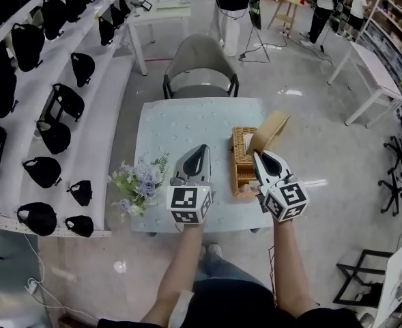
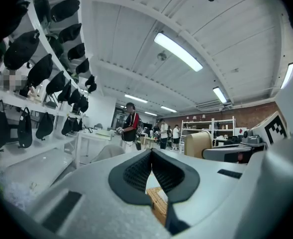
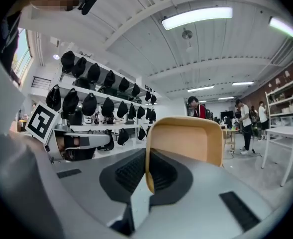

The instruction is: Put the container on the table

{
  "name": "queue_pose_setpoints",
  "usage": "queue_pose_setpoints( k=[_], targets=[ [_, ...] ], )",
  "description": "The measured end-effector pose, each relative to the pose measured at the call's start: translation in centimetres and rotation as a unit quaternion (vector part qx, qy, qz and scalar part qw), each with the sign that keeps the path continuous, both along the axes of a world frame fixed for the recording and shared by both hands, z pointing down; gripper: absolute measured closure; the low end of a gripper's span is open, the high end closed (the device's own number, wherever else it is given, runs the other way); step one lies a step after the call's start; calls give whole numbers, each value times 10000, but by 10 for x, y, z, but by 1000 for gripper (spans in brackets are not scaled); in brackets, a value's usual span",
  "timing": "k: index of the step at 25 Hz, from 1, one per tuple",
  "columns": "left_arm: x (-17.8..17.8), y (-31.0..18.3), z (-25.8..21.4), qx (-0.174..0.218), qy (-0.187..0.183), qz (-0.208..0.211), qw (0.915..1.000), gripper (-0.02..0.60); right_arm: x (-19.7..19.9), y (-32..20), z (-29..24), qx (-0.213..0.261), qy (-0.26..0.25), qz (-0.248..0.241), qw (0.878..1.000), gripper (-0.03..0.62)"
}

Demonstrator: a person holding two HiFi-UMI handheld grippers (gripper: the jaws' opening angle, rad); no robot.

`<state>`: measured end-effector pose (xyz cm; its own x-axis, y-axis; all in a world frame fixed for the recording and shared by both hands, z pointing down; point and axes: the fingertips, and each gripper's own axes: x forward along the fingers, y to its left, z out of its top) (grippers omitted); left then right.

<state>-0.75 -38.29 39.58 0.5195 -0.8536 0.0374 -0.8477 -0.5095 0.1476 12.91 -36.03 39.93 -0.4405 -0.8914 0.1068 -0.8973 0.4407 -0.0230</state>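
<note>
Right tongs are pinching the thin rim of the tan container, w/ the wall standing betw. the two pads. In the head view the container is hanging tilted in the air over the right part of the worktop, just above the far end of the wicker basket. Left tongs are pressed together at the tips w/ nothing betw. them, and are hovering over the middle of the worktop.

To do this step well, I think the container should go to the bare area left of the basket, away from the flowers. It should be levelled first, then lowered until the bottom is sitting flat, and only then should the tongs be spreading. The grip is on one edge only, so the container may be swinging; slow approach is better.

Hard to make out: the container's underside is not showing in any view, and whether it is touching the basket I cannot tell. The right tongs are hiding part of the basket's right edge.
</note>
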Motion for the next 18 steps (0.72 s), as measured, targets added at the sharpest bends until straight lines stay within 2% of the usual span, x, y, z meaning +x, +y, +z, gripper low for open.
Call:
queue_pose_setpoints(
  k=[5, 10, 14, 18],
  targets=[
    [11, -49, 8, -74, 36, -255, 9996, 574, -8, -56, 9, -119, 556, -521, 9970, 582],
    [15, -97, 37, -294, 28, -533, 9981, 574, -20, -113, 36, -364, 1080, -1105, 9873, 582],
    [15, -134, 72, -484, -58, -724, 9962, 574, -31, -155, 67, -545, 1434, -1540, 9761, 582],
    [10, -169, 113, -664, -174, -844, 9941, 574, -49, -191, 106, -725, 1852, -1995, 9595, 582]
  ],
)
